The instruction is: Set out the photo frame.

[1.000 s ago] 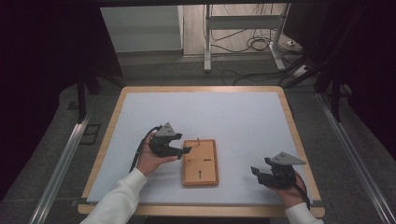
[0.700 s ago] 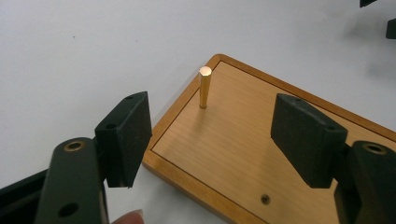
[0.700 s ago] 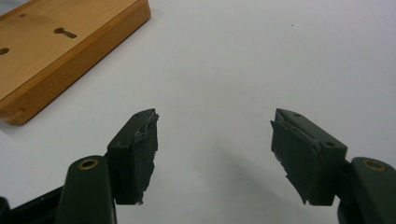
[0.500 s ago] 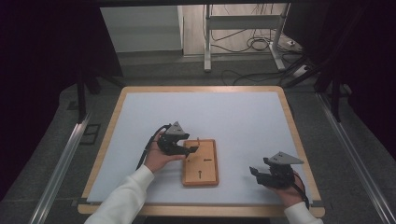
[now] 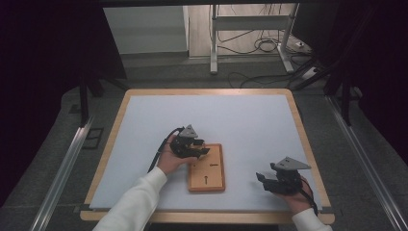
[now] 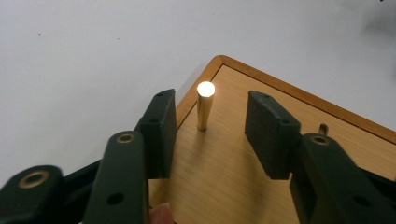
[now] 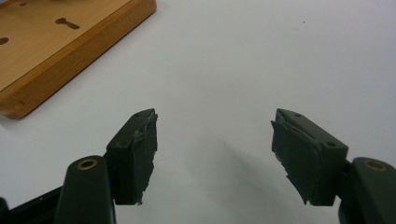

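Left gripper [image 6: 210, 135] over the near-left corner of the wooden board [image 5: 207, 168], jaws wide and straddling an upright wooden peg [image 6: 204, 106] that stands in the board close to that corner; neither jaw touches the peg. Peg sits nearer the left jaw than the right, off-centre in the gap. Right gripper [image 7: 215, 154] low over bare tabletop [image 5: 250, 120] at the near-right, jaws wide, holding nothing; board's corner lies up and to its left in the right gripper view, well apart. Risk as judged: closing off-centre, the nearer jaw would meet the peg first and lever it sideways, jamming it in its hole or skidding the unclamped board across the smooth surface. A grip too high on the rounded tip could slip off. Slots and a second small pin [image 6: 322, 127] show farther along the board; a wide swing could clip that pin. Room: open white surface on all sides of the board, plenty toward the far edge; the right hand is close to the tabletop's near rim.
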The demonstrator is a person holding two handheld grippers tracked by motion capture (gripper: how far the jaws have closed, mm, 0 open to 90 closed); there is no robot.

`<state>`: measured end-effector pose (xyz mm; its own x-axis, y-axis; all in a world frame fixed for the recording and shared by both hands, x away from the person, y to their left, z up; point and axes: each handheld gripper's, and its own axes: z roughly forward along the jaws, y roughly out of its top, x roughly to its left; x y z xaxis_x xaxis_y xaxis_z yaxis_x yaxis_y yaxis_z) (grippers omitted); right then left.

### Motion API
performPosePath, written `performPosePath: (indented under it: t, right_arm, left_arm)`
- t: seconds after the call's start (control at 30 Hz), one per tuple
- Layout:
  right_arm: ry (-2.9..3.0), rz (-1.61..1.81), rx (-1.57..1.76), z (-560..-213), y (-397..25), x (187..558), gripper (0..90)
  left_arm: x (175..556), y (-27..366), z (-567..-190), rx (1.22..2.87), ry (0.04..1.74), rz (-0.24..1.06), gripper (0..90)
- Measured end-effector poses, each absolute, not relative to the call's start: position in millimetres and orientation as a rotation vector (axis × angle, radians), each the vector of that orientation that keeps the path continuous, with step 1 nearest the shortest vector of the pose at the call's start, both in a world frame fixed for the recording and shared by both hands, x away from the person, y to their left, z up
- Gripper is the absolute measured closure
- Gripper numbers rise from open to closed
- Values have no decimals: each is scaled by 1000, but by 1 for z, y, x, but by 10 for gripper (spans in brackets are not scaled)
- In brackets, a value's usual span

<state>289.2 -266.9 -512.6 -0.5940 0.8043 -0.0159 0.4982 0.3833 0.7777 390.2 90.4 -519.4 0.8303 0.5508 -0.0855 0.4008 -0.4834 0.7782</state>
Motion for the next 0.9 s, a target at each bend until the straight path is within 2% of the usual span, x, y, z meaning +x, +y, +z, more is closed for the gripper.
performPosePath:
  t: [0.2, 0.37, 0.9]
  right_arm:
    - [2260, 1064, 1124, -513, -266, 290, 311]
    - [2262, 1069, 1124, -513, -265, 290, 311]
    - [2251, 1120, 1090, -507, -255, 296, 311]
  left_arm:
    - [394, 87, -521, 2140, 692, 207, 665]
    - [395, 83, -521, 2151, 706, 240, 824]
    - [403, 88, -522, 2132, 724, 142, 841]
